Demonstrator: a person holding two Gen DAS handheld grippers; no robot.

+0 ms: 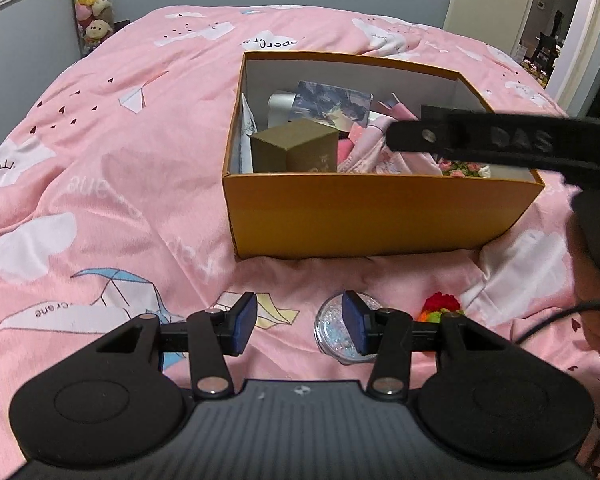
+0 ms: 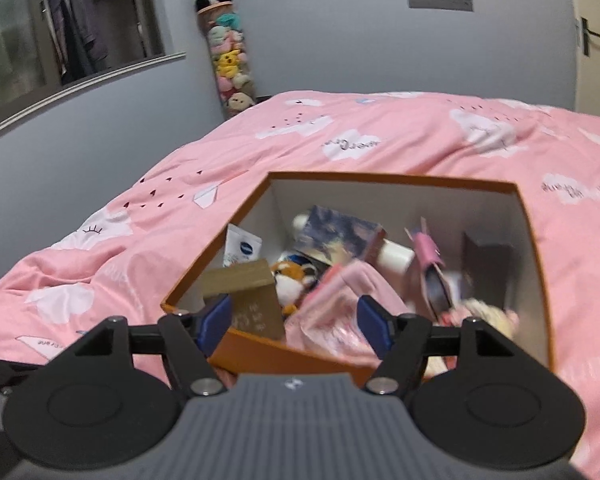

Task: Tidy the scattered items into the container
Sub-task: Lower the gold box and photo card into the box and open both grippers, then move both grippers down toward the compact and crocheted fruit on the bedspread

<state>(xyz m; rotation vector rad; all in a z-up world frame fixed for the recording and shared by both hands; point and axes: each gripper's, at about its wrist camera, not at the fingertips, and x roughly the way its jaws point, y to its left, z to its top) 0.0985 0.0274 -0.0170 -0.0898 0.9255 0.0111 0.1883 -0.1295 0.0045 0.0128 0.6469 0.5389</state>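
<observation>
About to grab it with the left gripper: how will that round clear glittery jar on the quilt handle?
The round clear glittery jar looks rigid and smooth, so probably slippery between the left gripper pads. On the soft pink quilt it may tilt or sink when pushed.

- Bed [image 1: 100, 184] with a rumpled pink cover.
- Orange box [image 1: 380, 216] lies on it, ahead of the left tool [image 1: 300, 326].
- Clear jar [image 1: 336, 332] lies by that tool's right finger.
- Red-and-green bunch [image 1: 440, 306] lies just right of it.
</observation>
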